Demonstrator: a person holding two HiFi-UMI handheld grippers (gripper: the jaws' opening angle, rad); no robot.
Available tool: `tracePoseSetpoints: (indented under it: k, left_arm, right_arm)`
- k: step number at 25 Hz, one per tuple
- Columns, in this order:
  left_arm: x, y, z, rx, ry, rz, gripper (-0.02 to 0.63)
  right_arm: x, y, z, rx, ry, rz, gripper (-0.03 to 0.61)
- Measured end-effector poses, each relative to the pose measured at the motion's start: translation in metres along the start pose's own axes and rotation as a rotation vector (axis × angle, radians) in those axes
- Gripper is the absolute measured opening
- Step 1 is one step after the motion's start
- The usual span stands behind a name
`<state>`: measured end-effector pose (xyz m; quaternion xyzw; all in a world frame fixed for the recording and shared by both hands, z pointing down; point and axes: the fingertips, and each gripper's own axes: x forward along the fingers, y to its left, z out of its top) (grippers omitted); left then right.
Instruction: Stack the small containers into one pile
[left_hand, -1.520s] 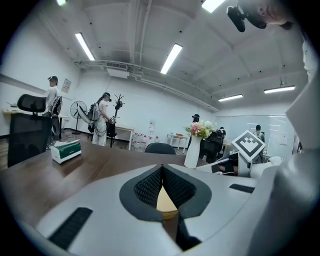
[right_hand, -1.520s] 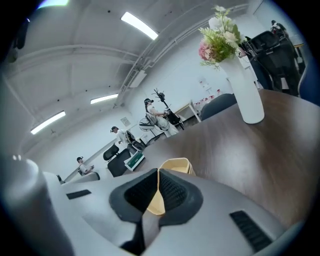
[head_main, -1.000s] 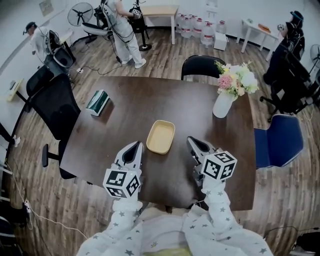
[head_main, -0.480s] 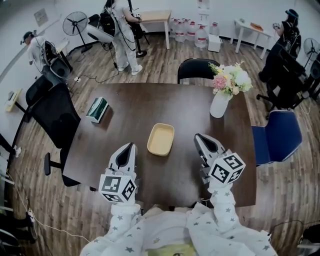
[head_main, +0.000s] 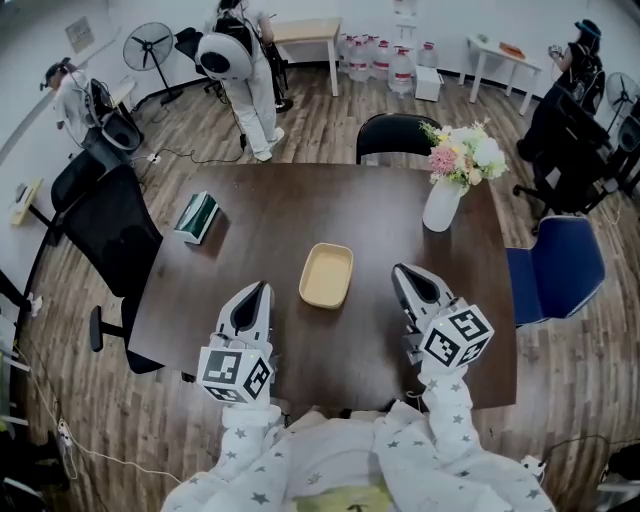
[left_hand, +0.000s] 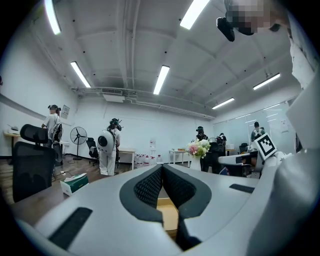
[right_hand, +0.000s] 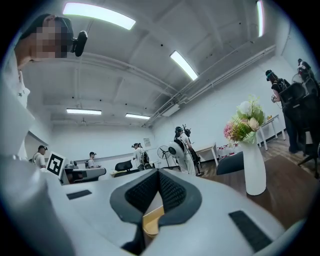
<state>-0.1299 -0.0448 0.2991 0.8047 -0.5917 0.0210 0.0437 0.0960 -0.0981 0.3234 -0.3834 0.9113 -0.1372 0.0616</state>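
Shallow tan rectangular plastic container (head_main: 326, 275) sat mid dark wooden table (head_main: 260, 210); looked like one pile, nested count unclear. L gripper (head_main: 252, 303) near-left of container, jaws pressed together, nothing btwn. R gripper (head_main: 415, 288) near-right of it, likewise closed, empty. Risk: approaching w/ closed tips would shove container, not grip it. Wide R swing could tip white flower vase (head_main: 441, 205) far-right of container.

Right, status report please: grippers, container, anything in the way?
Left gripper shut, empty; right gripper shut, empty. Yellow container mid-table, untouched. Vase and tissue box off to the sides.
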Motion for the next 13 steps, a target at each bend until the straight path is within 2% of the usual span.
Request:
tracePoseSetpoints:
  k: [13]
  left_arm:
    - [-0.008,0.015,-0.002,0.020,0.005,0.025,0.025]
  right_arm:
    - [0.000,0.000,0.003,-0.068,-0.003,-0.073,0.021]
